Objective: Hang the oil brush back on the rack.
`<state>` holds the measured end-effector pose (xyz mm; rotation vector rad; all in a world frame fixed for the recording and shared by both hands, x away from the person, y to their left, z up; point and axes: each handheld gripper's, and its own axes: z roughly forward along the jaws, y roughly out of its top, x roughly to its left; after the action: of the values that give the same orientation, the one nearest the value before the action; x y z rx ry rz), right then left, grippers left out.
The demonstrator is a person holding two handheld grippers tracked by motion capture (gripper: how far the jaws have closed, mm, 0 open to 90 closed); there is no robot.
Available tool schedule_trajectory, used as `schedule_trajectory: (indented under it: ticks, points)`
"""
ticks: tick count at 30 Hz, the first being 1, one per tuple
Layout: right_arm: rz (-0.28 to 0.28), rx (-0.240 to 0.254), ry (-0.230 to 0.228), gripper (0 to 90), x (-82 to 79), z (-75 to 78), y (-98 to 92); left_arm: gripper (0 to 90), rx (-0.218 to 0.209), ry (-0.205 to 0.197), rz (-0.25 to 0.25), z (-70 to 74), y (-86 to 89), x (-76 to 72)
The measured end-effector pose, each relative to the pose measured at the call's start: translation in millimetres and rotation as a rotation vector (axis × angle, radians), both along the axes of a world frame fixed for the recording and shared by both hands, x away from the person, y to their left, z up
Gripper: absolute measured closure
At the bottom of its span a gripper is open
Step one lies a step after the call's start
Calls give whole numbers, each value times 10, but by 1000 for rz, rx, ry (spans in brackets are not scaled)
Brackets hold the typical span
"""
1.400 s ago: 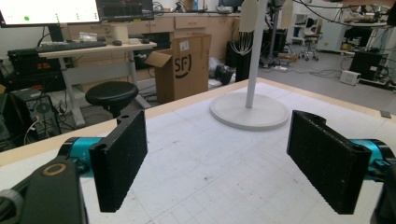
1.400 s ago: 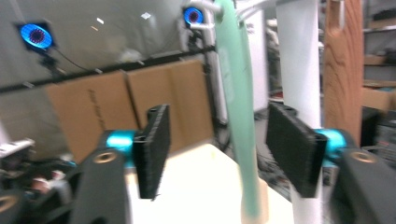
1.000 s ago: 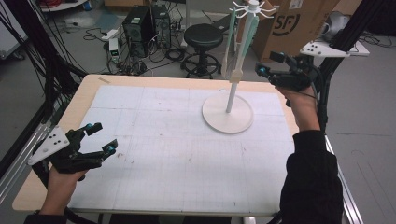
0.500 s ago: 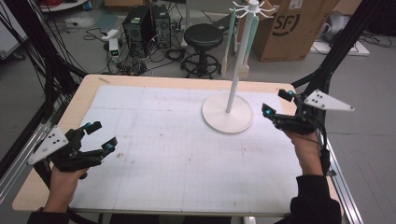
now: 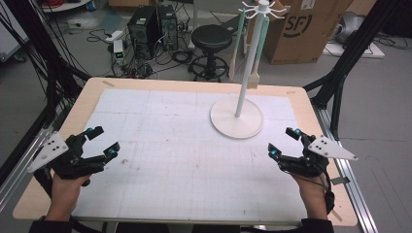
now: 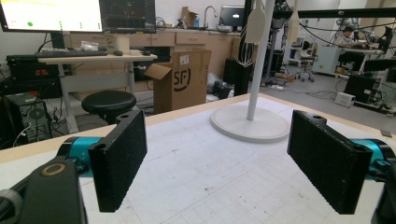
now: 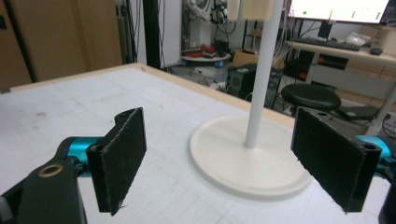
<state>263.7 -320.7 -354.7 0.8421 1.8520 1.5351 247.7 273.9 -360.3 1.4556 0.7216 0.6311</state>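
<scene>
Two hand-held grippers rest low over a gridded white mat on a wooden table, each with its jaws spread wide and nothing between them. The left gripper sits near the mat's left edge, its black pads framing bare mat in the left gripper view; the right gripper sits near the mat's right edge, just in front of the white stand. That stand, a round base with a slim upright pole, is planted on the far right part of the mat, and in the right gripper view its base lies between the two parted pads but beyond them, untouched. Two pale utensils hang from the hooks at the stand's top, one mint-handled, well above the table and apart from both grippers
</scene>
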Motion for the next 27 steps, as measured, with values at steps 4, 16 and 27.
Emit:
schedule_trajectory:
  ticks: [4, 16, 27]
  points:
    - [0, 9, 15, 169, -22, -59, 14, 205, -11, -12, 3, -2, -2, -26]
    - [7, 10, 13, 169, -77, -54, 44, 205, -13, -9, 7, -30, -5, -60]
    - [10, -2, 25, 169, -93, -75, 51, 206, -17, -1, 0, -76, -43, -51]
